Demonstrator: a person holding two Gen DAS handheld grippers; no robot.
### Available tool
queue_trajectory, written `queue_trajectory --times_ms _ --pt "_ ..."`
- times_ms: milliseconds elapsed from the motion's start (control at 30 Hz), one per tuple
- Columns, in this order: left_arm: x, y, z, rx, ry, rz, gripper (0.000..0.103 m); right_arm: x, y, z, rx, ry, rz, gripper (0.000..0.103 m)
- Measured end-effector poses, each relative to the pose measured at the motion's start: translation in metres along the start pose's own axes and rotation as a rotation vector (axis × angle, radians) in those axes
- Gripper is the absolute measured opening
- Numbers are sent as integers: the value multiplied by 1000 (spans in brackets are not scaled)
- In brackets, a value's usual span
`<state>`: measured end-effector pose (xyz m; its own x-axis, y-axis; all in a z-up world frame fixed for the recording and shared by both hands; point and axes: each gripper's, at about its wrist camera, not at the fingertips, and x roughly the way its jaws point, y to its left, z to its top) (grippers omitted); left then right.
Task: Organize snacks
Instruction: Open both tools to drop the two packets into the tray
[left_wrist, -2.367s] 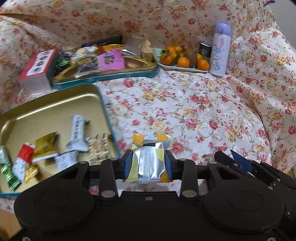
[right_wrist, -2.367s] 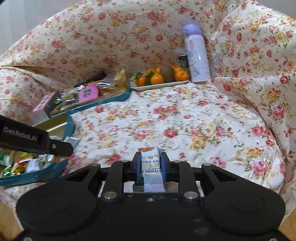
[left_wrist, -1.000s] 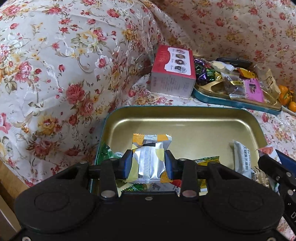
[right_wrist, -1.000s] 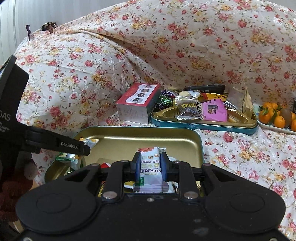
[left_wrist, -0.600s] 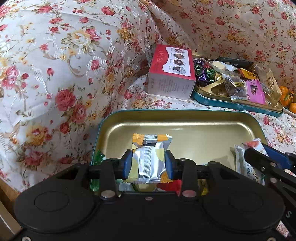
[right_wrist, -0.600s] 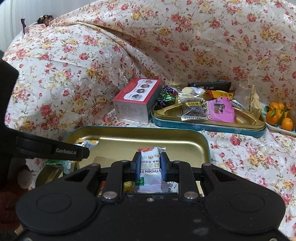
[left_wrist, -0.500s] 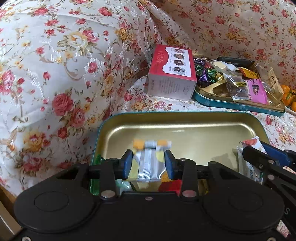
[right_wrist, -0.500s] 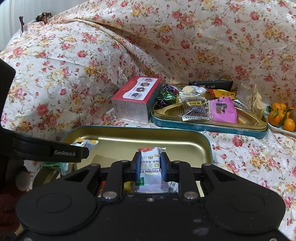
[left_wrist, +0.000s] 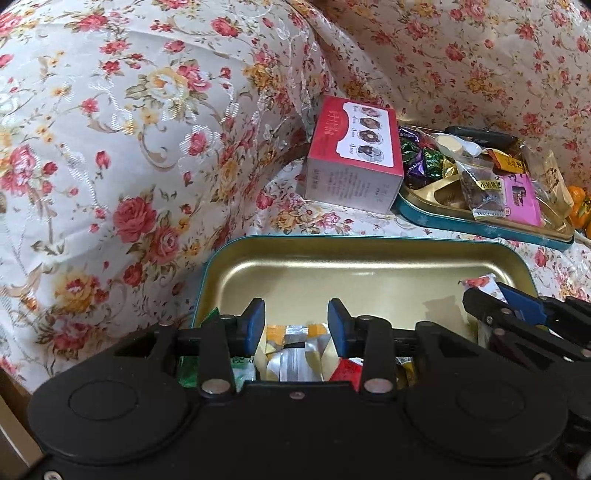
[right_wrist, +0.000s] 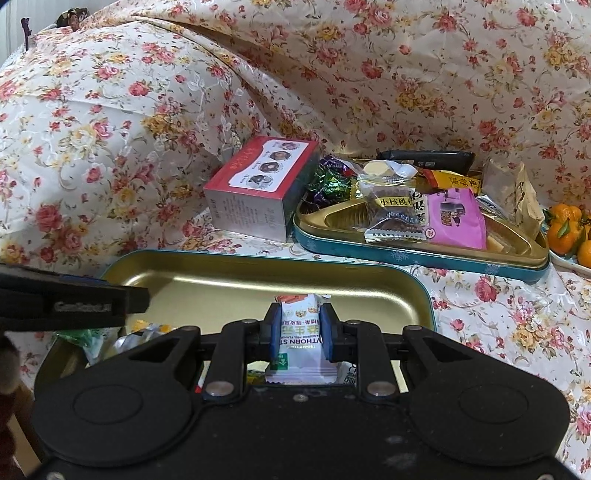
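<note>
Snack bar (right_wrist: 300, 334) stood upright, clamped in the right claw (right_wrist: 300, 330) directly above the gold tray (right_wrist: 369, 291), while the left claw (left_wrist: 296, 326) hung apart over its dropped silver packet (left_wrist: 291, 350).

This looks like a home living room. A rose-patterned cloth (right_wrist: 406, 74) drapes a sofa-like seat and its cushions, and on it sit open snack tins (right_wrist: 421, 254), a red biscuit box (right_wrist: 258, 192) and mandarins (right_wrist: 565, 232).
</note>
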<state>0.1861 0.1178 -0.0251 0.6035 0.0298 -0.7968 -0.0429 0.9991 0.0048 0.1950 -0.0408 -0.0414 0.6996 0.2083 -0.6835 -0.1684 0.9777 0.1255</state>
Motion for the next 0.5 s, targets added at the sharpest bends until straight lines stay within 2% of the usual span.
queue_trajectory --times_ms 300,500 --pt "-15 -6 -6 -1 -10 38 46 4 -1 5 25 -5 21 25" --pt "-26 -13 -13 -1 -18 40 46 -15 1 4 14 -35 19 32"
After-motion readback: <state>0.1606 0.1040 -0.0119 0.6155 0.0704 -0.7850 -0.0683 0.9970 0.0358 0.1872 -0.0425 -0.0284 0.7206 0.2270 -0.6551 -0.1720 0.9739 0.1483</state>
